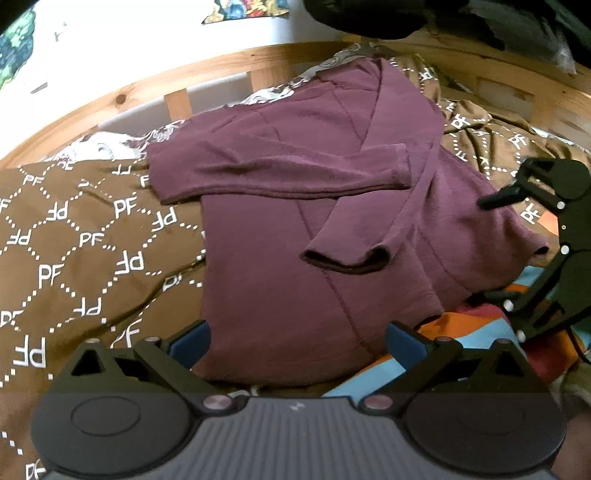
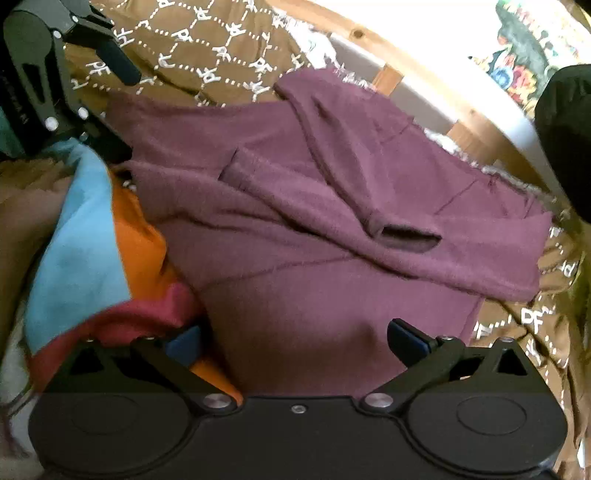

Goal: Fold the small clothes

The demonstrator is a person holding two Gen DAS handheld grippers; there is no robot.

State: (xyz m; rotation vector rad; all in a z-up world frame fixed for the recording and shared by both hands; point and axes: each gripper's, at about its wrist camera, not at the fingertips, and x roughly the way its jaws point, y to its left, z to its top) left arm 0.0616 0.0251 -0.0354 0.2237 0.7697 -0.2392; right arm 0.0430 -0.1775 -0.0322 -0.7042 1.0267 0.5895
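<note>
A maroon long-sleeved top lies on a brown blanket, both sleeves folded across its body; one cuff gapes open in the middle. It also shows in the right wrist view. My left gripper is open, its blue pads apart over the top's near hem. My right gripper is open too, over the top's other edge. The right gripper shows at the right edge of the left wrist view; the left gripper shows at the upper left of the right wrist view.
The brown blanket with white PF lettering covers the bed. A blue, orange and red striped cloth lies beside the top, partly under it. A wooden bed rail runs behind. Dark items sit at the far edge.
</note>
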